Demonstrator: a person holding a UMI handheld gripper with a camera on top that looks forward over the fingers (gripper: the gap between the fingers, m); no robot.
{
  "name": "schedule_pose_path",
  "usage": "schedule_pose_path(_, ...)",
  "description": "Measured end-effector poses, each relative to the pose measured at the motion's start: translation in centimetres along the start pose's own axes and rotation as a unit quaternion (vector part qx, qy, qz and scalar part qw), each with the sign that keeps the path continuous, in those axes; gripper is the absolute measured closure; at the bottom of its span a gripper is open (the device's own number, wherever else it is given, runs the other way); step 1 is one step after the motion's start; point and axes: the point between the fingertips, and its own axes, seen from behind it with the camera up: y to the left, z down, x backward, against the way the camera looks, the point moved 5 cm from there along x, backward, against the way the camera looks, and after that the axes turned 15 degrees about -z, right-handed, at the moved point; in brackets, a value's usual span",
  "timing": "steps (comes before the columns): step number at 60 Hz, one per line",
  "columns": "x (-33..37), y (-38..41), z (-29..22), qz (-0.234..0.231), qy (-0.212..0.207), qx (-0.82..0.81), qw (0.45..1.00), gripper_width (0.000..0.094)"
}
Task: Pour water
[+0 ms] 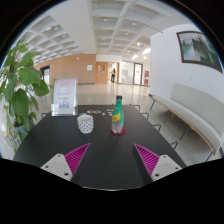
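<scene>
1. The gripper [110, 160] hung above the near part of the dark table [45, 140], its two fingers spread wide apart and holding nothing — the pink pads [74, 156] faced each other across an empty gap.

2. The bottle [118, 116] stood upright on the table, beyond the fingers and roughly in line with the gap between them. It had a red cap, a green body and a reddish label band.

3. The cup [86, 123] — a pale, patterned one — stood just to the left of the bottle, near it but apart.

4. Behind the cup an upright sign stand [64, 97] rested at the table's far side, with a leafy plant [18, 85] off to the left and a hall with a bench [190, 110] along the right wall.

5. Handling, as a judgement: the bottle looked like thin plastic, so it would likely give under a hard squeeze and feel slick. Its fill level could not be told, so neither could its weight. The mid-body, at or just below the label, seemed the safest place to grip. The cup looked light and easily tipped.
</scene>
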Motion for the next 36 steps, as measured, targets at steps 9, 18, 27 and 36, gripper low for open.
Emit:
schedule_pose_path(9, 4.4, 1.3, 1.7, 0.01, -0.007, 0.018, 1.0, 0.0078)
schedule_pose_path(18, 6.3, 2.4, 3.0, 0.006, -0.008, 0.022, 1.0, 0.0078)
schedule_pose_path(27, 7.3, 2.5, 3.1, 0.009, -0.01, 0.02, 1.0, 0.0079)
schedule_pose_path(36, 7.4, 2.3, 2.6, 0.016, -0.017, 0.03, 0.999, 0.0078)
